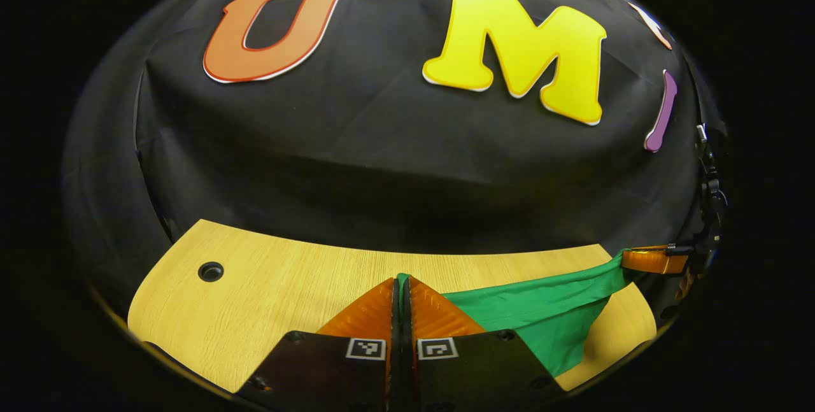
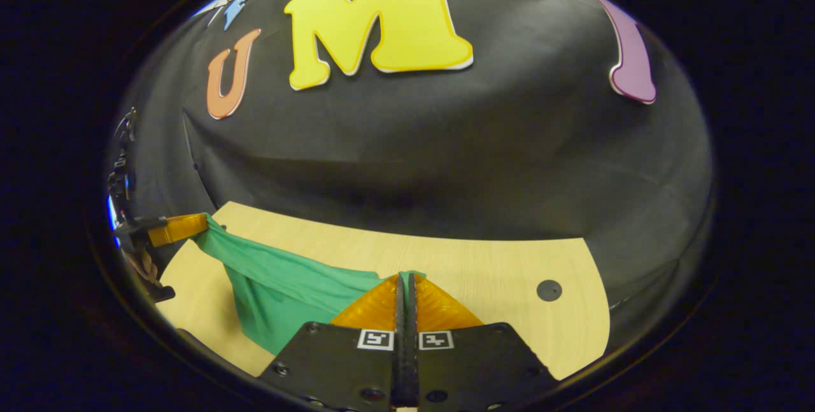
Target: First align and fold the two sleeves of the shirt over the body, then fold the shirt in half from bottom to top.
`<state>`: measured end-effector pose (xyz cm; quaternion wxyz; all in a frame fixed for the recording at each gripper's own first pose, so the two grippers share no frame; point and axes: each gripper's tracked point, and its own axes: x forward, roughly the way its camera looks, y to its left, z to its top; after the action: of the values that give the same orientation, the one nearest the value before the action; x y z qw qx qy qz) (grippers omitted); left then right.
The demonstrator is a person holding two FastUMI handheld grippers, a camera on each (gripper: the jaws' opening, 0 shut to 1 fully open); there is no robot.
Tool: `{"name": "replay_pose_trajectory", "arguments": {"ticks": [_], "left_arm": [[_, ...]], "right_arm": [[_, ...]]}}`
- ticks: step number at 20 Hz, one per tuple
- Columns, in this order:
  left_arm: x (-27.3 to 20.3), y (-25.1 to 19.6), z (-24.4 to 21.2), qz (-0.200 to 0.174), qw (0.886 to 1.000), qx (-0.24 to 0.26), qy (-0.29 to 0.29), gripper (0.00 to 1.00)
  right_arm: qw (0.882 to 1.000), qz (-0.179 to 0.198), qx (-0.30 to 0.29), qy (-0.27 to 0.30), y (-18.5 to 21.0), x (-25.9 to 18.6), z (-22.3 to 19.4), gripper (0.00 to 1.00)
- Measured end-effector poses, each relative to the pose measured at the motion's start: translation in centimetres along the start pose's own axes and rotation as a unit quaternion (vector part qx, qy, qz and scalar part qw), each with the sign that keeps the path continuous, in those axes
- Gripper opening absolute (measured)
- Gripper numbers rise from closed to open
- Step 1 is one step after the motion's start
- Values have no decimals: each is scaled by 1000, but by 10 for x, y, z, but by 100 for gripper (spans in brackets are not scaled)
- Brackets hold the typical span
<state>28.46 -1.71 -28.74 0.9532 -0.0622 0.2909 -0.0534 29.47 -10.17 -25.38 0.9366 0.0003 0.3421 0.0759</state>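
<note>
Left gripper view, left to right:
- Wooden table point(image 1: 267, 284) with a round hole point(image 1: 211, 271) near the left corner; near edge cut off by the gripper body.
- Left gripper point(image 1: 402, 291) low and centred, fingers pressed together on a corner of the green shirt point(image 1: 541, 310); only a sliver of fabric visible between the tips.
- Shirt stretched taut above the table toward the right, lower part hanging slack; sleeves and collar not distinguishable.
- Right gripper point(image 1: 652, 260) at the far right edge, level and raised, clamped on the other end of the fabric; holder behind it too dark to make out.

Right gripper view, left to right:
- Left gripper point(image 2: 181, 227) at the far left edge, fabric in its tips.
- Shirt point(image 2: 286, 291) spanning from there to the centre, sagging onto the table point(image 2: 496, 272).
- Right gripper point(image 2: 407, 288) closed on the fabric corner.
- Dark round hole point(image 2: 549, 290) in the table at right.
</note>
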Motion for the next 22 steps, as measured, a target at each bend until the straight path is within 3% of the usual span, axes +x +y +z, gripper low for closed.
{"name": "replay_pose_trajectory", "arguments": {"ticks": [5, 7, 8, 9, 10, 11, 12, 22], "left_arm": [[24, 6, -26, 30, 999, -1, 24, 8], [22, 12, -33, 53, 998, 7, 36, 15], [25, 18, -38, 67, 997, 14, 36, 28], [23, 19, -36, 72, 997, 20, 30, 41], [19, 14, -32, 67, 997, 20, 25, 84], [16, 11, -29, 65, 997, 24, 20, 88], [10, 10, -27, 66, 997, 31, 14, 100], [-81, -23, 10, 42, 997, 50, -42, 100]], "right_arm": [[1000, -5, 1, 20, -6, 28, -21, 0], [1000, -10, 9, 25, -7, 36, -27, 4], [1000, -8, 16, 25, -5, 35, -29, 7], [1000, -6, 24, 18, -2, 30, -28, 32], [1000, -12, 26, 10, -8, 36, -24, 57], [1000, -14, 23, 2, -7, 30, -21, 83], [1000, -20, 18, -4, -7, 21, -23, 89], [996, -46, -10, -78, 29, -76, -5, 93]]}}
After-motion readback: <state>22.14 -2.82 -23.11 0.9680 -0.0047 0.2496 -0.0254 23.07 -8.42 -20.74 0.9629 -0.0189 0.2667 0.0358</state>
